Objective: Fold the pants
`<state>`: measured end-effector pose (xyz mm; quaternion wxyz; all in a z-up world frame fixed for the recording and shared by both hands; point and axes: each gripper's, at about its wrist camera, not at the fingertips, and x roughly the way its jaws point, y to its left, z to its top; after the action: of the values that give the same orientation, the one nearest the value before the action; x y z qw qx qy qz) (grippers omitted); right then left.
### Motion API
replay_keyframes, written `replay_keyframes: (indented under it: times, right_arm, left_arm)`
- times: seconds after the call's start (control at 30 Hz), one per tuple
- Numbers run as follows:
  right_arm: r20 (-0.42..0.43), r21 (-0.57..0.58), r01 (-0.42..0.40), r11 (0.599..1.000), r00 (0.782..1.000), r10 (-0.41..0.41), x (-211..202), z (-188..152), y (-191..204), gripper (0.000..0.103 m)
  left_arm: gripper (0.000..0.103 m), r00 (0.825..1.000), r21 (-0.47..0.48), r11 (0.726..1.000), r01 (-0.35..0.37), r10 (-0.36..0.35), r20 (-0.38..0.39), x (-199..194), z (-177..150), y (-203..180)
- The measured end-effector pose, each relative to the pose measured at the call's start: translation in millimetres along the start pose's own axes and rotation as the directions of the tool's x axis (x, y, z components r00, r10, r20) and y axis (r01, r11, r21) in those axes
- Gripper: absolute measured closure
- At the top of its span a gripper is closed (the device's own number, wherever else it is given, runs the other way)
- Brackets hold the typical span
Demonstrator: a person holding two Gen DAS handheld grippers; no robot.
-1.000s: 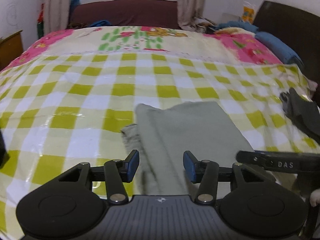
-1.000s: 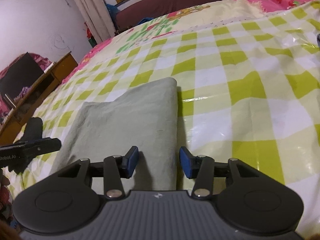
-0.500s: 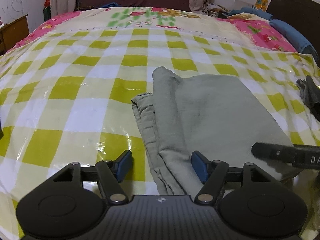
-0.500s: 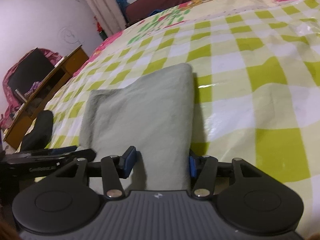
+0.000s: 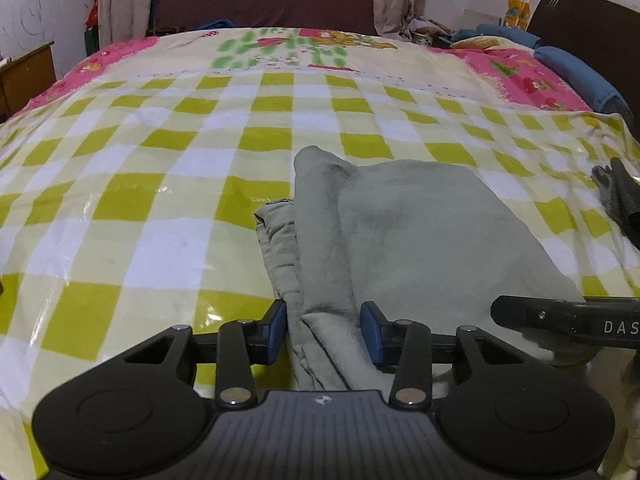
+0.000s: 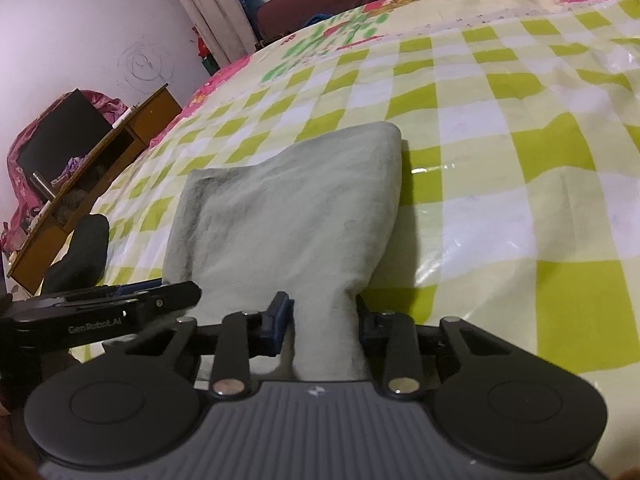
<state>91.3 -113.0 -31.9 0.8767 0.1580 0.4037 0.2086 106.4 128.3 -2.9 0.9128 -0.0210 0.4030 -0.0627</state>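
Lying on the bed's green-and-white checked cover [image 5: 168, 200], the grey-green pants [image 5: 420, 220] are seen folded into a thick stack near the bed's front edge. In the left wrist view, several layered edges of the stack are shown along its left side, with one corner lifted into a small peak at the far end. The left tongs [image 5: 324, 330] are set around the near left portion of the stack: cloth fills the space between the two blue pads [image 5: 276, 332], the left pad touching the fabric, while a narrow gap seems to remain at the right pad, so a firm clamp cannot be confirmed.

In the right wrist view, the right tongs [image 6: 320, 322] are placed around the near right corner of the pants [image 6: 296, 208], where the fabric is gathered into a narrow neck between the fingers. Whether it is actually pinched cannot be told. The left tongs' black body [image 6: 100, 308] is visible just beside, at the stack's other near corner.

A dark garment [image 5: 620, 200] is seen on the cover to the right, apart from the pants. A wooden cabinet [image 6: 92, 184] is seen beside the bed.
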Motion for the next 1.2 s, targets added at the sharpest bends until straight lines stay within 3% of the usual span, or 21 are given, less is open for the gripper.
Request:
replay_keyframes:
  times: [0.4,0.57,0.7,0.9,1.0,1.2]
  right_arm:
    - [-0.008,-0.007,0.044,0.999,0.999,-0.044,23,20,9,0.066]
    - [-0.002,-0.058,0.115,0.992,0.993,-0.115,28,26,22,0.069]
    - [-0.002,-0.020,0.106,0.994,0.994,-0.106,26,25,18,0.075]
    - [-0.004,-0.020,0.124,0.992,0.992,-0.124,29,29,20,0.075]
    - [0.005,-0.029,0.139,0.990,0.990,-0.139,23,29,25,0.069]
    - [0.092,-0.006,0.193,0.981,0.977,-0.191,-10,20,23,0.068]
  left_arm:
    - [0.044,0.999,-0.023,0.999,-0.046,0.046,0.012,11,12,10]
    - [0.044,0.995,0.068,0.993,-0.097,0.098,-0.002,27,28,-4]
    - [0.045,0.997,0.063,0.995,-0.082,0.082,-0.005,29,31,-2]
    - [0.045,0.996,0.052,0.995,-0.091,0.091,-0.005,30,32,-2]
    - [0.045,0.994,0.068,0.991,-0.113,0.112,0.010,22,30,-8]
    - [0.045,0.991,0.060,0.989,-0.135,0.134,0.019,1,21,-11]
